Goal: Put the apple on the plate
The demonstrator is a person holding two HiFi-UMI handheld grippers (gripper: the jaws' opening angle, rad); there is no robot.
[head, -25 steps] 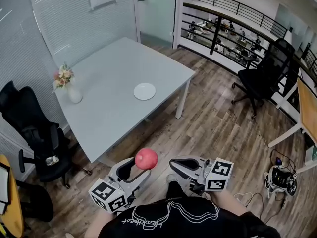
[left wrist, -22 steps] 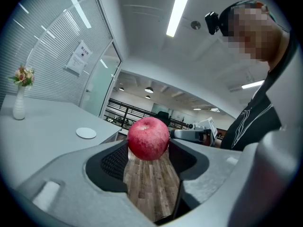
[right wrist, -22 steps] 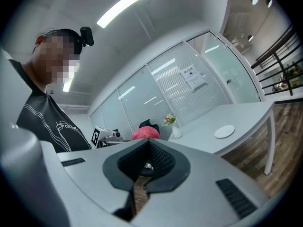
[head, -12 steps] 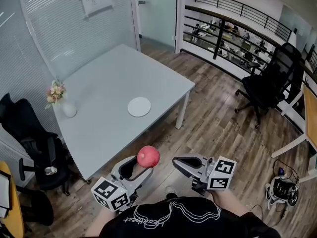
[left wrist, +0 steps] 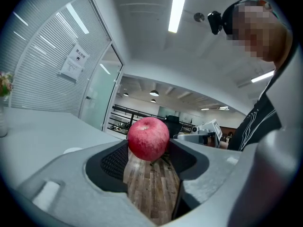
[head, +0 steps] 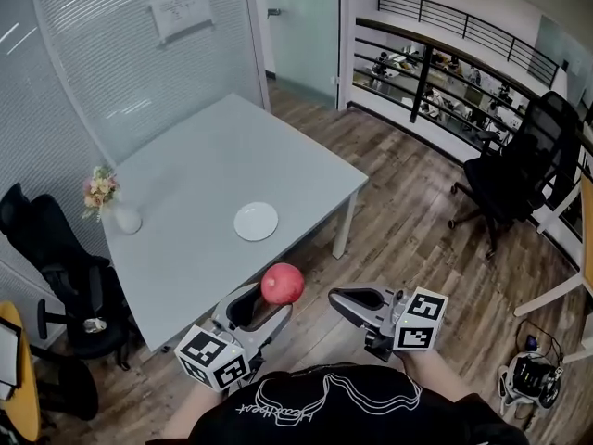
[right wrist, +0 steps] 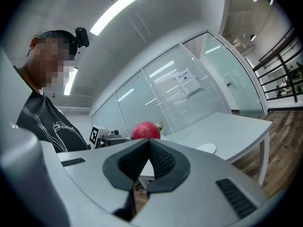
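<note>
My left tongs (head: 278, 293) pinch the apple (head: 282, 282) at their tips to carry it to the plate (head: 256, 221) at eleven o'clock on the desk (head: 185, 202); my right tongs (head: 345, 297) are closed and empty.

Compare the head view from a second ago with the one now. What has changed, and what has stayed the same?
Both grippers moved toward the table; the plate now lies nearer to them in the head view. Nothing was grasped or released. Unchanged: the left gripper clamps the apple, the right gripper is shut and empty, plate and flower vase keep their places on the table.
</note>
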